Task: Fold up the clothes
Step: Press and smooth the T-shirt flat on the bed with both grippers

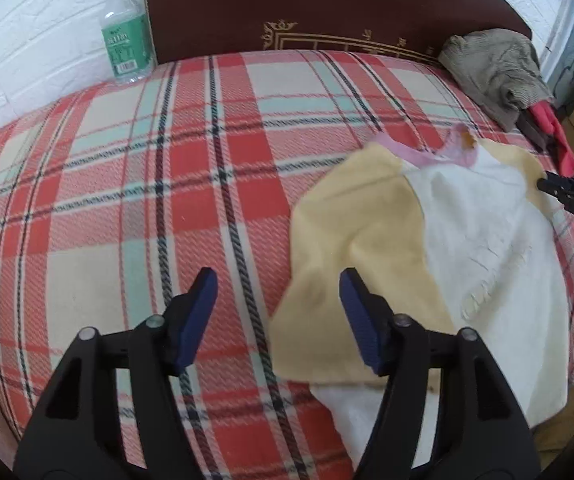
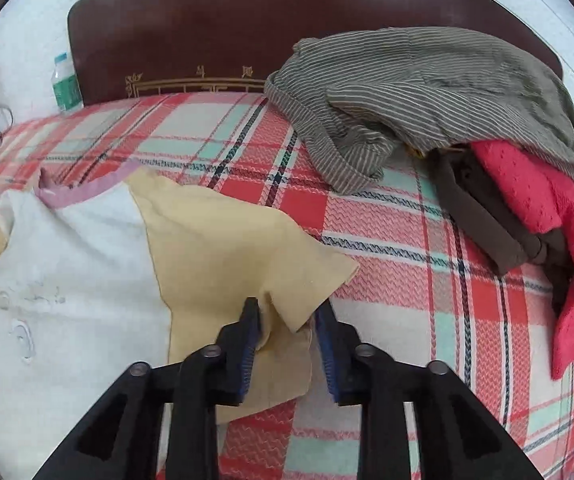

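Observation:
A white T-shirt [image 1: 483,240] with yellow sleeves and a pink collar lies on the plaid bed cover [image 1: 127,200]; it also shows in the right wrist view [image 2: 67,264]. My left gripper [image 1: 278,280] is open above the cover, its right finger over the shirt's left yellow sleeve [image 1: 351,240]. My right gripper [image 2: 289,306] is open, its jaws either side of a bunched fold of the right yellow sleeve [image 2: 227,248], not pinching it. The right gripper shows at the right edge of the left wrist view [image 1: 567,192].
A pile of clothes sits at the bed's far right: a striped olive garment [image 2: 427,92], a brown one [image 2: 483,216] and a red one [image 2: 547,232]. A water bottle [image 1: 127,36] stands at the far left by the dark headboard [image 1: 307,8] and white wall.

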